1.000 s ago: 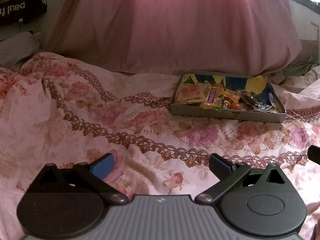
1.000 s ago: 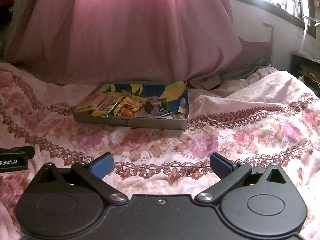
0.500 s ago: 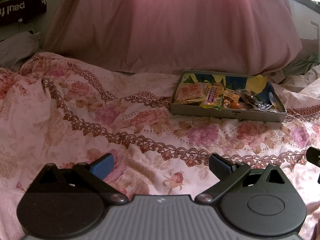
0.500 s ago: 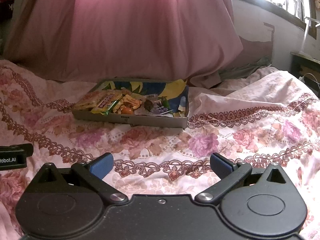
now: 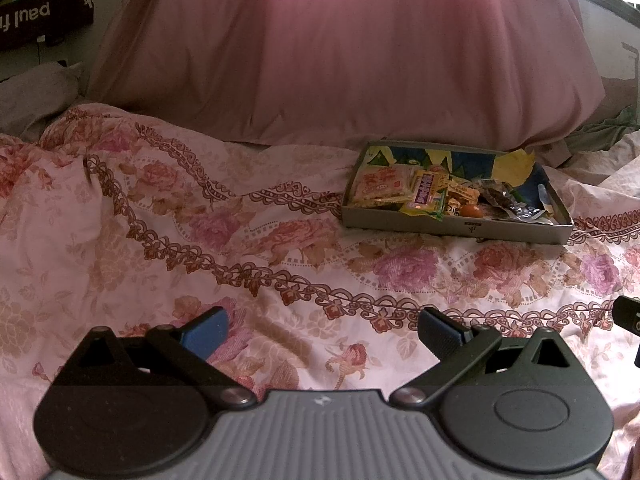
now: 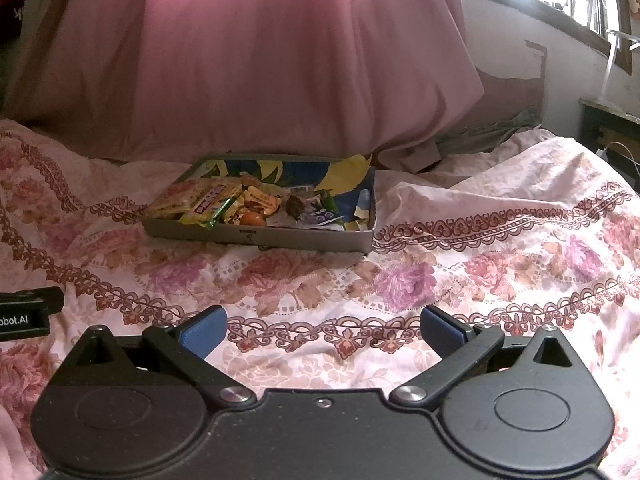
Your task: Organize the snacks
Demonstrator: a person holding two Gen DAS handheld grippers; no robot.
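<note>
Right wrist: one snack tray [image 6: 280, 238], two spread, empty claws [image 6: 322, 334].

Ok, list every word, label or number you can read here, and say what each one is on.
"paul f", cut off by the frame edge: on the dark bag at far left, behind the bed.
"obot.AI", first letter cut off: on the black left-hand tool as seen from the right wrist.
Print on the snack packets in the box: too small and blurred to read.
Small dark mark on the box's front wall: unreadable.
</note>
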